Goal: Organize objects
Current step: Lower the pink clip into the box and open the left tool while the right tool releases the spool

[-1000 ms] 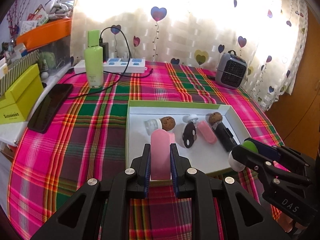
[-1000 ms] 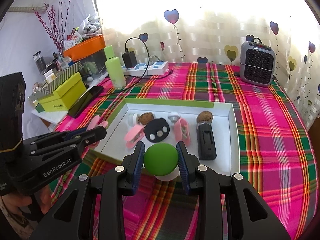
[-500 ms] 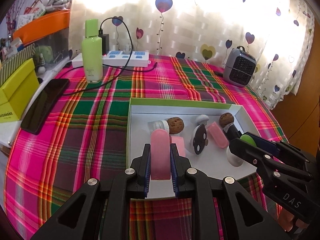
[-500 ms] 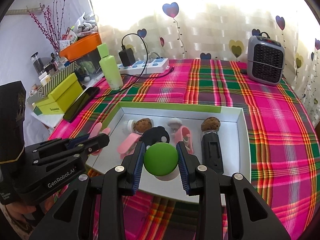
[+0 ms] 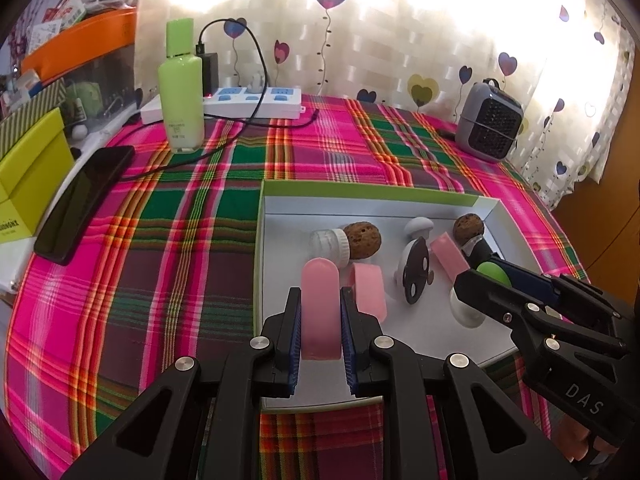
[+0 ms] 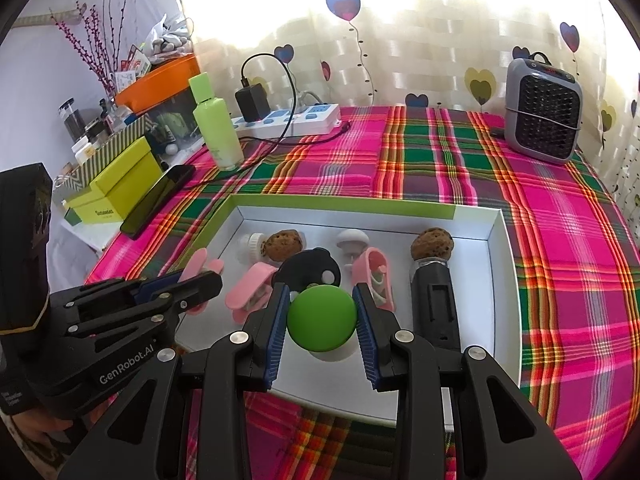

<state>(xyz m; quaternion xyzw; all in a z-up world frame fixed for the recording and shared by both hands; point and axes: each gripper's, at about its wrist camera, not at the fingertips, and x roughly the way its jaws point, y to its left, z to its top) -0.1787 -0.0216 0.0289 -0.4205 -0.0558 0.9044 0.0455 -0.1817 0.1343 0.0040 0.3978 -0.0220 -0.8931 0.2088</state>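
Observation:
My left gripper (image 5: 320, 312) is shut on a pink clip-like case (image 5: 320, 312) and holds it over the near left part of the white tray (image 5: 372, 196). My right gripper (image 6: 322, 316) is shut on a green-capped white mushroom toy (image 6: 322, 318) above the tray's near middle (image 6: 496, 240); it also shows in the left wrist view (image 5: 494, 274). In the tray lie a white jar with a cork ball (image 5: 362, 234), a pink case (image 5: 368, 292), a black disc toy (image 5: 416, 276), a white mushroom (image 5: 418, 226), another pink case (image 5: 450, 256) and a black cork-topped device (image 6: 434, 292).
A green bottle (image 5: 182, 88), a power strip with a charger (image 5: 256, 100) and a black phone (image 5: 84, 200) stand on the plaid tablecloth at the left. A grey heater (image 5: 490, 124) is at the back right. Yellow-green boxes (image 5: 28, 176) sit off the left edge.
Both grippers have moved forward over the tray, carrying the pink case and the green mushroom toy; the tray looks closer and larger.

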